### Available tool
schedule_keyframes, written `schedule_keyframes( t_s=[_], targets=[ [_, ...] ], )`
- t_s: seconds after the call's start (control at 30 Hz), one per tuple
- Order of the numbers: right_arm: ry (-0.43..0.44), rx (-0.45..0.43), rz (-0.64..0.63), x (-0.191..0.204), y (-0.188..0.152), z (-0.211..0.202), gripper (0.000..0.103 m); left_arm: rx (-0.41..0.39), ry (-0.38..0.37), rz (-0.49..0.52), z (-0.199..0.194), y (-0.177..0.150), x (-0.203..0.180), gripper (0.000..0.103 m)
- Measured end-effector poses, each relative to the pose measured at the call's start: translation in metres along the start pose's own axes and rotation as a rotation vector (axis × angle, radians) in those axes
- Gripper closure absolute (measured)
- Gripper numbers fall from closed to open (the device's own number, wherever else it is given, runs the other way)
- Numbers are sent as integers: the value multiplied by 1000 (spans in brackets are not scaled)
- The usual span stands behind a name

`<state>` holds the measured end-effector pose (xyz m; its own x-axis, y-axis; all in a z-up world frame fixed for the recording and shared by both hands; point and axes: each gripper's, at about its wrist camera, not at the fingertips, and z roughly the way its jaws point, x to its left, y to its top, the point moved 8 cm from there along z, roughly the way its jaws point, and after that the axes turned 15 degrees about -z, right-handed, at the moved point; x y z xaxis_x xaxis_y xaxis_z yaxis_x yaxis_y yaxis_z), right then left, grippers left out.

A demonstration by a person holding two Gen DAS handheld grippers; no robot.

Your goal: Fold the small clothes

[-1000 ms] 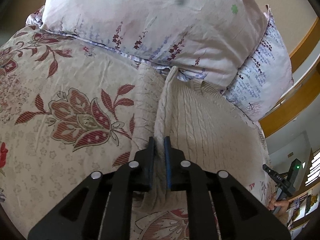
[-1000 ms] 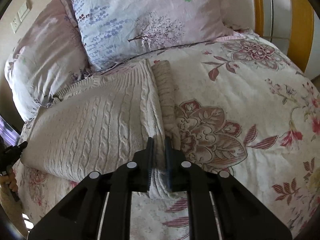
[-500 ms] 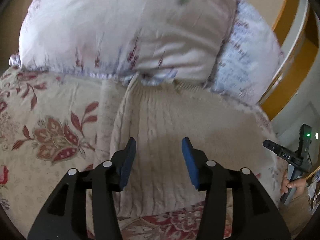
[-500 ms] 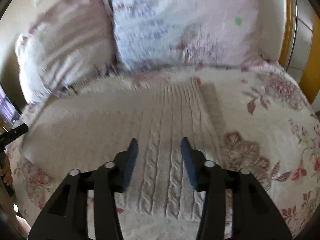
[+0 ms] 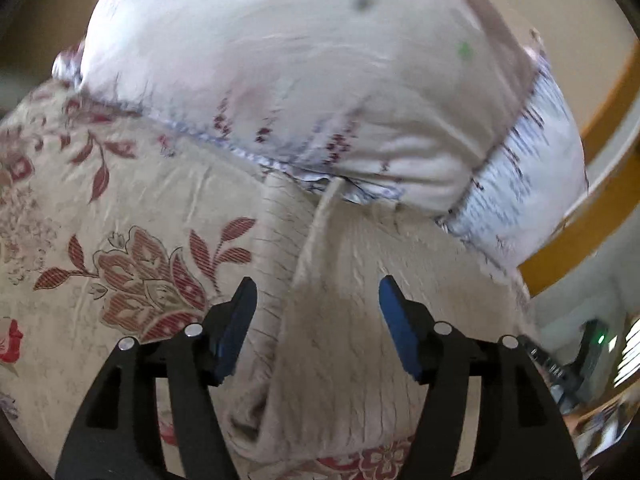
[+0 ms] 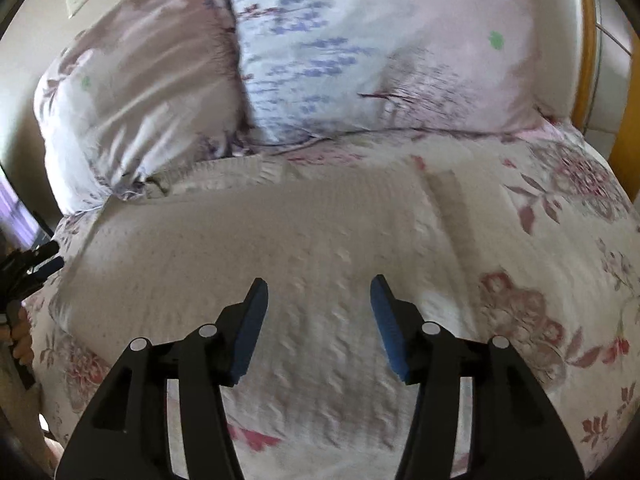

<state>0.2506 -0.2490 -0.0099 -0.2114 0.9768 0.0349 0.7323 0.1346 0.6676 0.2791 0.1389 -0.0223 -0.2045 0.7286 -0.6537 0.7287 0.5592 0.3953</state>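
Observation:
A cream cable-knit sweater (image 5: 340, 340) lies folded on the floral bedspread, its far edge against the pillows. My left gripper (image 5: 318, 312) is open and empty, hovering over the sweater's left folded edge. In the right wrist view the sweater (image 6: 280, 248) spreads wide below my right gripper (image 6: 319, 308), which is open and empty above its middle. A folded strip of knit (image 6: 452, 208) runs along the sweater's right side. Both views are blurred by motion.
The floral bedspread (image 5: 100, 240) covers the bed. Two pillows (image 6: 360, 52) lean at the head. A wooden bed frame (image 5: 580, 232) runs on the right. The other gripper shows at the edge of each view, the right one (image 5: 576, 364) and the left one (image 6: 24, 268).
Both grippers were shut on the sweater's folded edges one second ago. They have let go, opened wide and drawn back above the sweater, which now lies flat.

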Motion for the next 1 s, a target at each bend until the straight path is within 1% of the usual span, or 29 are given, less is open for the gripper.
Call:
schedule_keyframes(
  t_s=[0.1,0.17,0.27,0.3,0.37,0.4,0.53,0.73,0.83,0.9,0.93,1.0],
  targets=[
    [18,5,-42,19,10,9,47,33,11,-63,11,6,12,39],
    [21,6,-76,30,16,16,47,64,-4,-107,19,5,17,39],
    [13,9,-113,42,24,25,47,92,-13,-142,28,4,21,39],
    [6,11,-125,45,25,29,47,90,-19,-143,29,2,20,38],
    [-27,35,-147,45,24,37,45,88,-22,-139,29,2,18,38],
    [-38,68,-155,45,20,45,43,91,-27,-143,30,1,17,38],
    [-63,61,-178,46,17,48,42,98,-55,-163,34,2,13,38],
    [-45,61,-168,42,17,47,41,104,-95,-210,41,6,10,38],
    [-42,58,-168,43,17,47,41,117,-113,-243,44,6,12,46],
    [-39,58,-168,43,18,47,41,132,-123,-262,47,4,13,57],
    [-37,58,-168,43,18,48,41,144,-127,-274,49,2,13,60],
    [-35,58,-168,43,18,47,41,155,-131,-288,50,0,14,69]
  ],
)
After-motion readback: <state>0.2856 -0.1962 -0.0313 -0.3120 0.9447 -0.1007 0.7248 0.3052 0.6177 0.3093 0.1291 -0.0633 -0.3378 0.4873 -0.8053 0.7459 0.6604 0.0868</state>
